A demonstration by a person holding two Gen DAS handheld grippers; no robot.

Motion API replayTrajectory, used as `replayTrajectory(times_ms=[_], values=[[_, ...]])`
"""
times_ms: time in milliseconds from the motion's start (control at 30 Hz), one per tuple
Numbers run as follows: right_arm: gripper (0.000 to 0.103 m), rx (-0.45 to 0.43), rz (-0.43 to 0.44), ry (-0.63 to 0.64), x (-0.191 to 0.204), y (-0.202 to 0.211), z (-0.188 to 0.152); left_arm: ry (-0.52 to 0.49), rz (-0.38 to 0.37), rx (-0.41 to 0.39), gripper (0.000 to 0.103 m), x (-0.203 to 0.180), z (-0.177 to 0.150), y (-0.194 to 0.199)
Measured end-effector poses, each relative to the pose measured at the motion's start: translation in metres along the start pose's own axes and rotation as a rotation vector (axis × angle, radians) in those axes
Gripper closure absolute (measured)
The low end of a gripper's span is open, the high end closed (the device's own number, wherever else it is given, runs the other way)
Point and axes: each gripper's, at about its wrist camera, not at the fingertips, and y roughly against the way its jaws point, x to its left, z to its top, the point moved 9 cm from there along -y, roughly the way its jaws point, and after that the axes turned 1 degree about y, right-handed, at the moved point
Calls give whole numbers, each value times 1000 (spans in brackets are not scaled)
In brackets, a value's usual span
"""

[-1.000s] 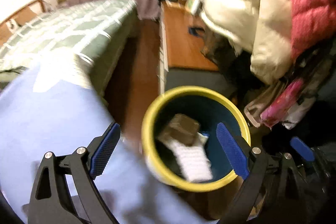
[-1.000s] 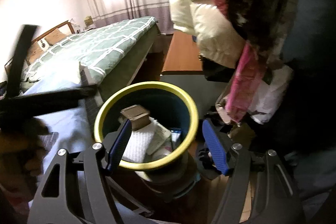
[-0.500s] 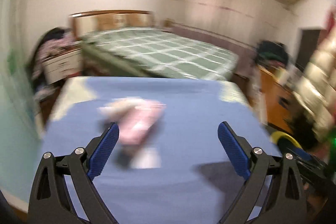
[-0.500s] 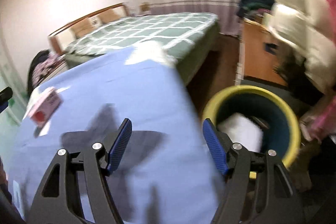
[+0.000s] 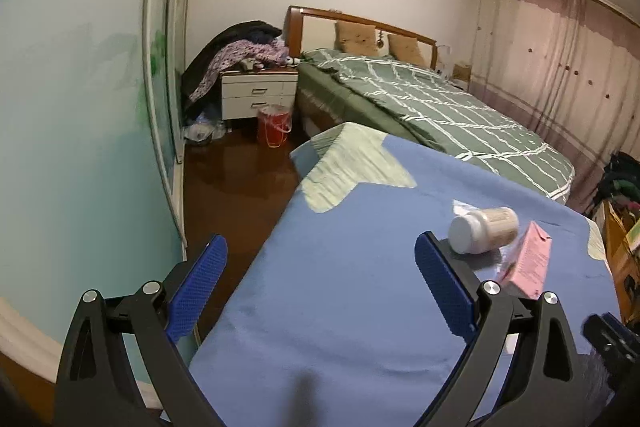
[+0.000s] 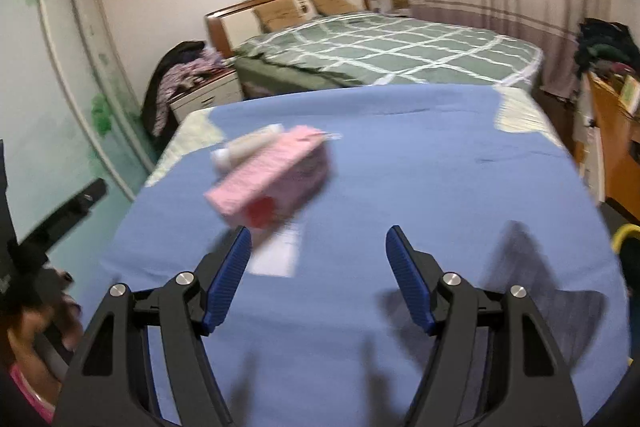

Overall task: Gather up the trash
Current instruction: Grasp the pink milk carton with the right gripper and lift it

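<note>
- In the left wrist view the left gripper [image 5: 320, 285] hangs over the near edge of a blue-covered table [image 5: 360, 327], its jaws spread wide and just opened a little further, with nothing between the blue pads.
- In the right wrist view the right gripper [image 6: 318, 279] is held over the same blue cloth, jaws spread apart and empty; its left pad sits just in front of a white slip of paper [image 6: 276, 255] lying flat on the cloth.
- Just beyond that slip lies the trash: a pink carton [image 6: 272, 179] on its side, blurred, with a red mark on its near end.
- Touching the carton's far side is a small plastic jar [image 6: 244, 147] tipped over, white lid on; the left wrist view shows tan, grainy contents through its clear wall, what they are cannot be told.
- At the right edge of the right wrist view, a sliver of the yellow-rimmed bin [image 6: 624, 233] shows beside the table; its inside is out of sight.
- Farther off on the dark wooden floor stands a red bucket [image 5: 274, 125] in front of a white nightstand [image 5: 258, 95]; its contents cannot be made out.
- Clothes [image 5: 244, 57] are heaped on the nightstand.
- At the back, a bed with a green checked cover [image 5: 440, 111] stands below a wooden headboard.
</note>
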Motion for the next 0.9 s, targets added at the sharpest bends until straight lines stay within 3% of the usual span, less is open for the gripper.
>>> replayTrajectory(times_ms=[133, 333, 567, 800, 900], values=[[36, 29, 12, 12, 33, -29, 4, 6, 32, -2, 9, 3, -4, -3], [35, 74, -30, -40, 47, -68, 11, 21, 46, -12, 9, 4, -5, 2], [35, 101, -86, -62, 36, -89, 11, 3, 39, -7, 9, -3, -8, 4], [35, 88, -153, -90, -4, -83, 13, 0, 25, 3, 9, -6, -11, 4], [36, 102, -145, -91, -8, -89, 11, -10, 23, 6, 9, -10, -12, 4]])
